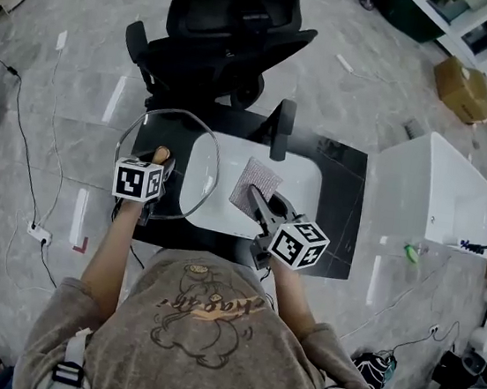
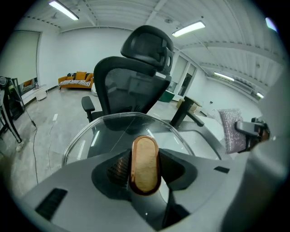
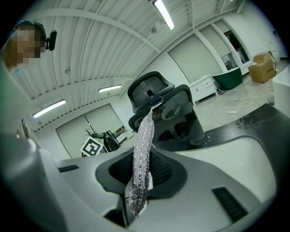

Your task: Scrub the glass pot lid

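The round clear glass pot lid (image 1: 174, 144) is glossy, its oblong brown knob (image 2: 145, 164) smooth and wood-like. The silvery mesh scrubbing cloth (image 3: 141, 167) is rough and glittering.

Right tongs (image 3: 138, 190) clamp silver scrub cloth (image 3: 142, 154) upright.

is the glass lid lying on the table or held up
Held up: the left gripper grips the lid by its knob, and its rim juts past the table edge.

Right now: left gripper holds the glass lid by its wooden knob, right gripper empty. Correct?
Not quite. The right gripper is not empty: its jaws are clamped on a silvery scrub cloth, as the right gripper view shows. The left gripper does hold the glass lid by its wooden knob.
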A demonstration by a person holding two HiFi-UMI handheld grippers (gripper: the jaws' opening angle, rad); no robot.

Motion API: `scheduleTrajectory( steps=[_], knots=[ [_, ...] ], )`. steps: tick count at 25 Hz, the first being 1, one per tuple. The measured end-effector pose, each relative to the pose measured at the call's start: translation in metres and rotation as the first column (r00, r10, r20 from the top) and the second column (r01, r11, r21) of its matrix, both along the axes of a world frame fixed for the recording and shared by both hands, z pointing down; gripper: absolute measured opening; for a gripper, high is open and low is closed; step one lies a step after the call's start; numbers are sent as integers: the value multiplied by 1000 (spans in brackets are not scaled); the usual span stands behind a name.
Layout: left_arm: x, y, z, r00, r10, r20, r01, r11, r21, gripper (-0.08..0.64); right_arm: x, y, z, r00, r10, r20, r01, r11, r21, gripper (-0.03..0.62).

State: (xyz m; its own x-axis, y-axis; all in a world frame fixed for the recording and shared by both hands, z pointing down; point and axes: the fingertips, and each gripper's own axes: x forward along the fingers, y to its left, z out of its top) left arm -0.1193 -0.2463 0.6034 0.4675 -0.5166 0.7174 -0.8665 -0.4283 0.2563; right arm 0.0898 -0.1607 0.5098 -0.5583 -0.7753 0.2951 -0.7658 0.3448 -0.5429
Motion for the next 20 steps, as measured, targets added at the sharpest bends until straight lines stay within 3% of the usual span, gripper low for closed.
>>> scheduleTrajectory(
  steps=[9, 20],
  knots=[
    [3, -12, 46, 997, 19, 70, -13, 996, -87, 183, 6, 5, 7, 1000, 20, -5, -20, 999, -27, 82],
    [5, -17, 55, 996, -13, 87, 20, 996, -85, 186, 6, 0, 4, 1000, 6, -13, -6, 1000, -27, 83]
  ],
)
